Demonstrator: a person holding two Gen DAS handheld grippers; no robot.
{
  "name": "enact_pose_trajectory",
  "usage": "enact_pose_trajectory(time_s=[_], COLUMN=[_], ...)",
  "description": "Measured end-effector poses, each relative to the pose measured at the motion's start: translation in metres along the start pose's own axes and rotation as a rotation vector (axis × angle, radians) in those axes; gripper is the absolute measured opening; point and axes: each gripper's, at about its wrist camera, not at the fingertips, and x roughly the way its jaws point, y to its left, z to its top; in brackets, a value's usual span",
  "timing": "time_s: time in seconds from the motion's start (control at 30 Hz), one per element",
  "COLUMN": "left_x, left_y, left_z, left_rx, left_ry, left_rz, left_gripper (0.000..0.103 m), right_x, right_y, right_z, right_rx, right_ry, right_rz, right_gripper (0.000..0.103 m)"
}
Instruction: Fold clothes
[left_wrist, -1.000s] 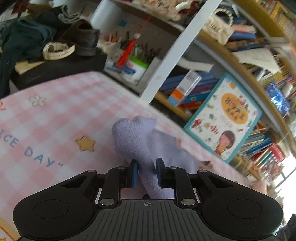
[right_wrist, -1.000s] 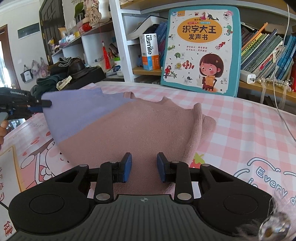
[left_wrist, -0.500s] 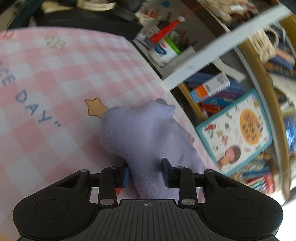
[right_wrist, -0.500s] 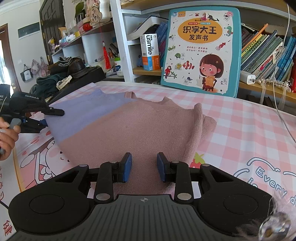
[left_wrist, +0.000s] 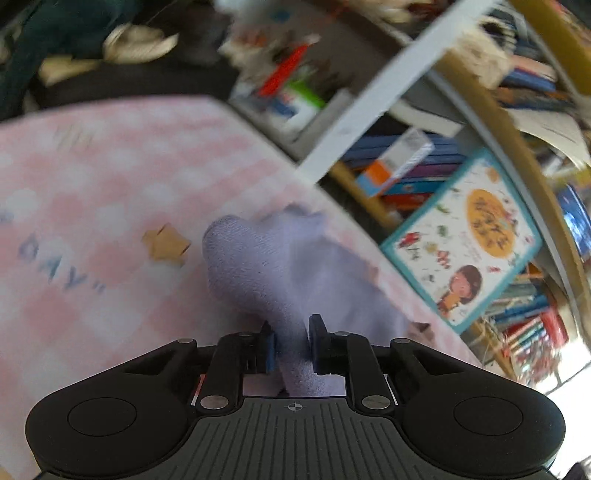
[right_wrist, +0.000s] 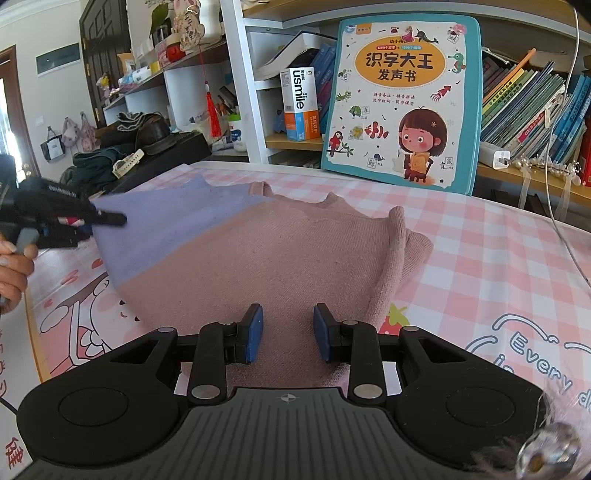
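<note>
A knitted sweater, lilac (right_wrist: 162, 225) on one side and dusty pink (right_wrist: 295, 258) over the rest, lies spread on the pink checked cloth (right_wrist: 480, 266). In the left wrist view my left gripper (left_wrist: 291, 345) has the lilac part (left_wrist: 280, 266) bunched between its blue pads, and the jaws are closing on it. The right wrist view shows that gripper (right_wrist: 110, 220) at the sweater's left edge, held by a hand (right_wrist: 11, 266). My right gripper (right_wrist: 288, 332) sits at the near pink hem, which gathers up between its pads.
A bookshelf (right_wrist: 295, 142) runs along the table's far edge, with a large teal children's book (right_wrist: 402, 99) leaning on it. Behind the left corner a dark case (right_wrist: 166, 155) holds a hat and clothes. A white cable (right_wrist: 554, 184) hangs at the right.
My left gripper has sunk toward the table with the lilac part and rolled a little; that side of the sweater now lies lower and flatter. The right gripper has stayed still.
</note>
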Motion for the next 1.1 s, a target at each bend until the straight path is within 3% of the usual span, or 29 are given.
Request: enact_pose_trajectory(time_s=[0.07,0.23,0.47,0.7,1.0,1.07,1.1], left_x=[0.004,0.011,0.014,0.016,0.023,0.024,0.025], left_y=[0.005,0.009,0.004,0.005,0.012,0.012,0.011], left_z=[-0.001,0.001,0.0,0.003,0.002,0.002,0.002], left_rx=[-0.018,-0.052,-0.022,-0.049,-0.095,-0.093,-0.087], left_ry=[0.009,0.008,0.005,0.013,-0.024,-0.029,-0.03], left_rz=[0.0,-0.018,-0.029,-0.04,-0.073,-0.066,-0.057], left_gripper=[0.025,0.026,0.034,0.038,0.034,0.03,0.023], right_x=[0.0,-0.006,-0.019,-0.015,-0.007,-0.006,-0.006], right_y=[0.0,-0.002,-0.02,-0.031,-0.038,-0.038,-0.038], right_z=[0.0,0.001,0.005,0.005,-0.002,-0.002,-0.002], right_rx=[0.003,-0.009,0.054,0.076,0.135,0.139,0.142], right_ry=[0.001,-0.008,-0.047,-0.01,0.023,0.023,0.022], right_rz=[0.003,0.01,-0.008,-0.117,-0.069,-0.06,-0.058], right_gripper=[0.029,0.034,0.034,0.034,0.034,0.034,0.034])
